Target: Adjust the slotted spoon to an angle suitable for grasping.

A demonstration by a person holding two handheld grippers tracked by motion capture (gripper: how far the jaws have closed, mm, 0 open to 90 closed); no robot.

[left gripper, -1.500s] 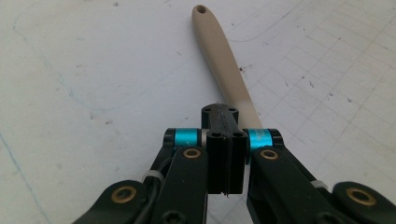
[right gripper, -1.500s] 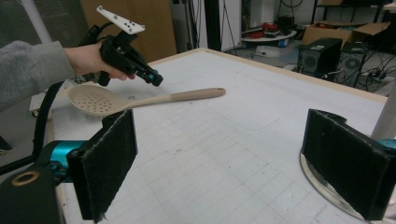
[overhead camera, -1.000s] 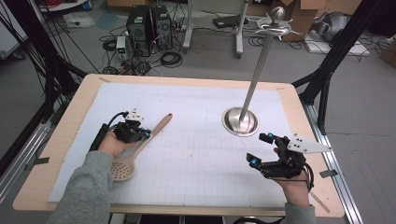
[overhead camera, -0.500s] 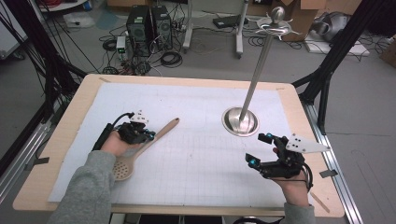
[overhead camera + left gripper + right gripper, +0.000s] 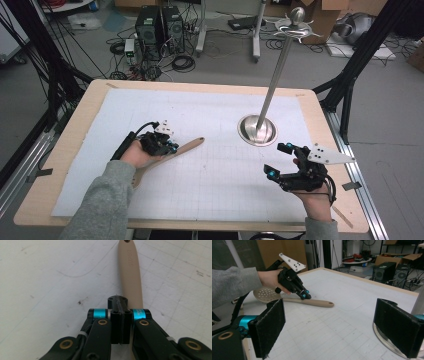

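Left claw (image 5: 167,145) closed; right claw (image 5: 279,160) spread wide.

Both grippers were black linkages with cyan bands near the jaws and brass-coloured pivot screws. The left gripper (image 5: 119,305) had narrow black jaw blocks and carried a white three-cornered plate (image 5: 292,262) dotted with small holes. The right gripper (image 5: 329,327) wore broad, rough black pads (image 5: 270,326) and a grey three-cornered plate (image 5: 331,154). Black cables trailed from each. The person's sleeves (image 5: 102,205) were grey.

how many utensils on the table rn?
1: a slotted wooden spoon lying on the mat at the left, handle pointing toward the metal stand base, with the left gripper over its handle.
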